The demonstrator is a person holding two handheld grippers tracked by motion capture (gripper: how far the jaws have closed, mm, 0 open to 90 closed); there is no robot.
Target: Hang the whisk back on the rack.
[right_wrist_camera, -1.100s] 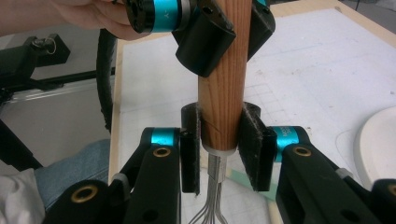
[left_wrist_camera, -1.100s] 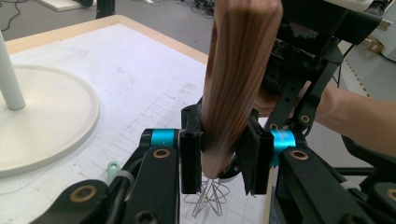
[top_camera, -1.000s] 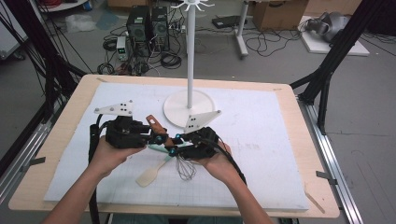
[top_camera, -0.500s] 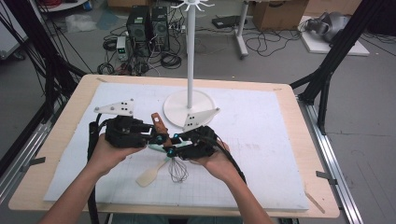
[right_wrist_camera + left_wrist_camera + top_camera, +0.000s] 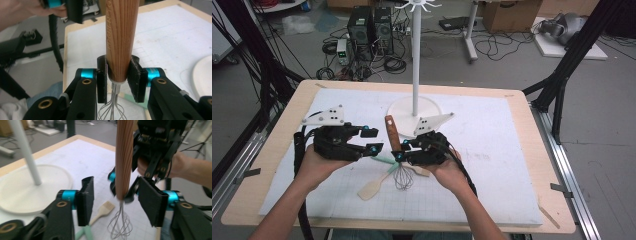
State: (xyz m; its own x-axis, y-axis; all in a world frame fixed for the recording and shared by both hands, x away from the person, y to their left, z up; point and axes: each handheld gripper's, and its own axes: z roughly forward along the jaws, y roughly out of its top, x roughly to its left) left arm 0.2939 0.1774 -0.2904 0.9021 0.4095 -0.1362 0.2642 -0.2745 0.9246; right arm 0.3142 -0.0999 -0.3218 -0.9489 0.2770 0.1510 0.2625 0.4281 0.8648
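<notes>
A whisk with a wooden handle [image 5: 390,131] stands upright over the white mat, wire head down. My right gripper [image 5: 398,150] is shut on the lower end of the handle [image 5: 121,32], just above the wires; its pads [image 5: 133,75] press on both sides. My left gripper [image 5: 373,140] is just left of the handle and points at it. Its jaws have just been opening. In the left gripper view the handle [image 5: 123,157] stands in the gap ahead of my left gripper [image 5: 116,195], and the pads [image 5: 86,192] do not touch it.
A white stand with a tall pole and round base [image 5: 414,107] is on the mat behind the grippers. Under the whisk lie a wooden spatula [image 5: 372,189], a mint-green utensil [image 5: 384,160] and a small brush [image 5: 103,210]. The mat [image 5: 502,150] covers most of the wooden table.
The left gripper's jaws have spread apart and let go of the whisk handle. The right gripper keeps its grip, and both hands stay about where they were.
</notes>
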